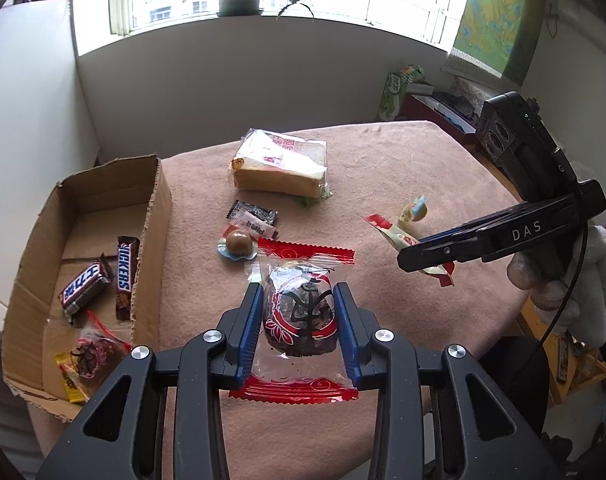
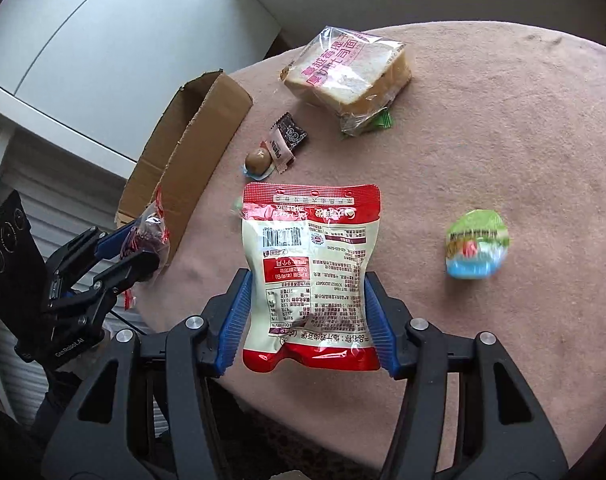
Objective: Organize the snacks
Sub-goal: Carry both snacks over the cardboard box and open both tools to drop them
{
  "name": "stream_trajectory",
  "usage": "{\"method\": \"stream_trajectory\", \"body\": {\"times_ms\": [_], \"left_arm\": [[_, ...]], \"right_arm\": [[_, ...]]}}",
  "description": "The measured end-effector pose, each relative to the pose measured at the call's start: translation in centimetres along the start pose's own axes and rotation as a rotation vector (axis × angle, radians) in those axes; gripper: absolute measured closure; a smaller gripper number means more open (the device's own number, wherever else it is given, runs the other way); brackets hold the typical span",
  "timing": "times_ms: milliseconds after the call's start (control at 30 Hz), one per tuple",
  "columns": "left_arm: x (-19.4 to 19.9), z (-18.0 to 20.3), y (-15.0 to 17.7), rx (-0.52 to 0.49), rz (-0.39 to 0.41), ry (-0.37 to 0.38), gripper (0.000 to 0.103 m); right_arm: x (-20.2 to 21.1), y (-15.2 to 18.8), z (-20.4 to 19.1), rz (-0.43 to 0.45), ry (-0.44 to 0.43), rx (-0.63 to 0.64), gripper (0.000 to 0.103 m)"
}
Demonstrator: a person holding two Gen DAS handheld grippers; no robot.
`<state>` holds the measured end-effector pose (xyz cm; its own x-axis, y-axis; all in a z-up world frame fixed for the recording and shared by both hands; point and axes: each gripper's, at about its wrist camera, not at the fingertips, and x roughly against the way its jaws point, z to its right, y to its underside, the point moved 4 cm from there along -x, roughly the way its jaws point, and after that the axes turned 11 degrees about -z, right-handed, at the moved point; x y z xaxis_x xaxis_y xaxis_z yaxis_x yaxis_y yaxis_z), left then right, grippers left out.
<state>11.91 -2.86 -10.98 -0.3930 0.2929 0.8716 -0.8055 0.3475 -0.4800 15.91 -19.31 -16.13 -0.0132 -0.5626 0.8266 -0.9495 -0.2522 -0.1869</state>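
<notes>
My left gripper point(image 1: 299, 296) is shut on a dark cake in a clear wrapper with red ends point(image 1: 301, 320), held above the pink tablecloth just right of the cardboard box point(image 1: 159, 208). It also shows in the right wrist view point(image 2: 143, 240). My right gripper point(image 2: 307, 280) is shut on a red and cream snack pouch point(image 2: 311, 264), held over the table; it shows in the left wrist view point(image 1: 411, 258). The box holds two Snickers bars point(image 1: 125, 272), another wrapped cake point(image 1: 97, 354) and a yellow candy.
On the cloth lie a bagged bread loaf point(image 1: 281, 166), a black candy packet point(image 1: 253, 216), a brown sweet in a blue cup point(image 1: 237, 244) and a green-blue jelly cup point(image 2: 477, 244). The table edge drops off at right and front.
</notes>
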Motion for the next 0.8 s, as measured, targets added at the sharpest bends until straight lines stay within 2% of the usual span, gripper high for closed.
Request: {"method": "stream_trajectory", "body": {"times_ms": [267, 400, 533, 800], "left_arm": [[2.9, -3.6, 0.7, 0.064, 0.035, -0.05, 0.069], [4.8, -6.5, 1.1, 0.103, 0.058, -0.105, 0.069], [5.9, -9.7, 1.7, 0.166, 0.07, -0.13, 0.069], [6.8, -14.5, 2.3, 0.248, 0.096, -0.184, 0.069]], "right_arm": [[1.1, -2.5, -6.0, 0.053, 0.17, 0.159, 0.046], [1.4, -4.4, -9.0, 0.077, 0.213, 0.229, 0.045], [0.9, -6.8, -12.0, 0.091, 0.245, 0.28, 0.045], [-2.0, -11.2, -17.2, 0.116, 0.31, 0.362, 0.043]]}}
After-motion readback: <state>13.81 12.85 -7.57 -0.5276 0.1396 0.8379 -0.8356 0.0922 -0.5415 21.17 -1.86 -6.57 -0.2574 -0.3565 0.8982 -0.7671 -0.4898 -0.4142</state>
